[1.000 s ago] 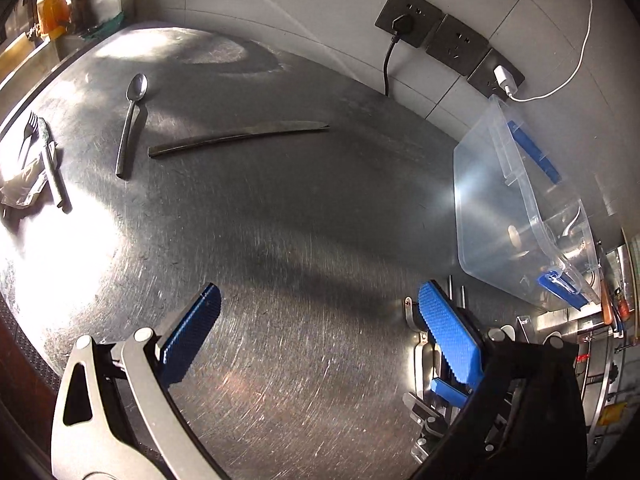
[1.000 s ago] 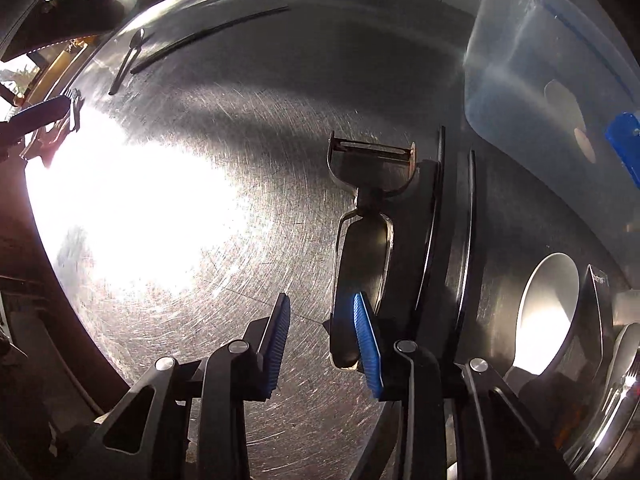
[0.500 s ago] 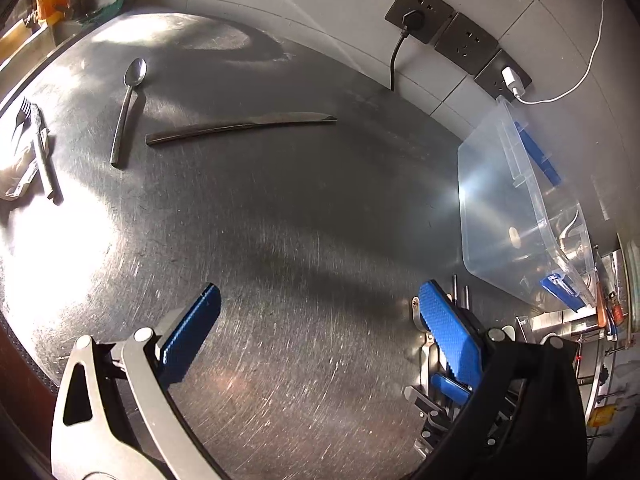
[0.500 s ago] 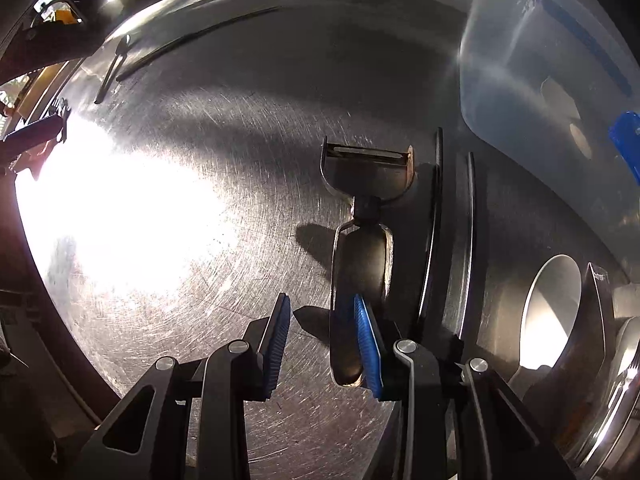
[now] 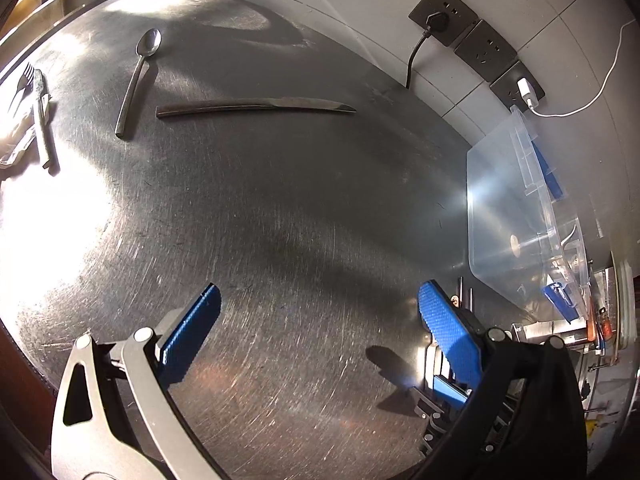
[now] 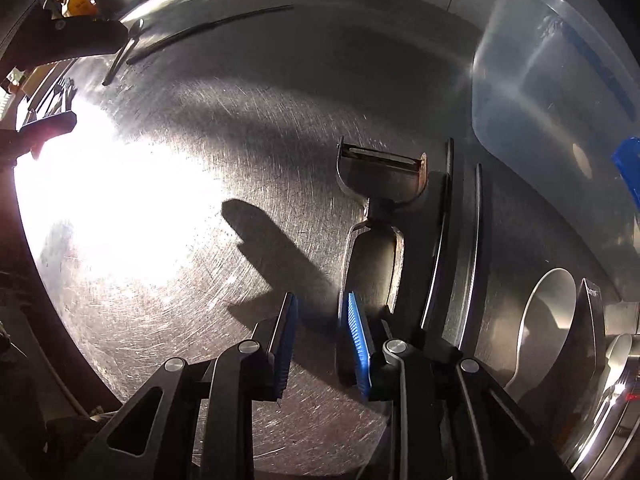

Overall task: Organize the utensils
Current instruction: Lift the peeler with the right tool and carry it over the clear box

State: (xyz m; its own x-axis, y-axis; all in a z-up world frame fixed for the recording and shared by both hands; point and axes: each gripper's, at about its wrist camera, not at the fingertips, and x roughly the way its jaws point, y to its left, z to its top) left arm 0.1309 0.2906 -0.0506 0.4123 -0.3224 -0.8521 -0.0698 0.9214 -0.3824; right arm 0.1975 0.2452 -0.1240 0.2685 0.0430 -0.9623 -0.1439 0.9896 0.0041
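Steel countertop (image 5: pixel 304 216) carries the utensils in two separate groups. At the far left, a spoon (image 5: pixel 138 76) lies just beside a table knife (image 5: pixel 256 105), and a fork (image 5: pixel 22 84) with a second knife (image 5: pixel 42 120) rests on a white cloth at the edge. The left gripper (image 5: pixel 320 316) hangs above bare metal with its blue pads spread wide, grasping nothing. The right gripper (image 6: pixel 320 312) sits low over the surface, its fingers parted with a narrow gap and nothing between them; the right pad lies just beside the handle of a Y-shaped peeler (image 6: pixel 378 236), contact not determinable. Two chopsticks (image 6: pixel 440 236) lie parallel immediately right of the peeler. A clear plastic bin (image 6: pixel 552 92) with blue latches stands further right, near the wall.
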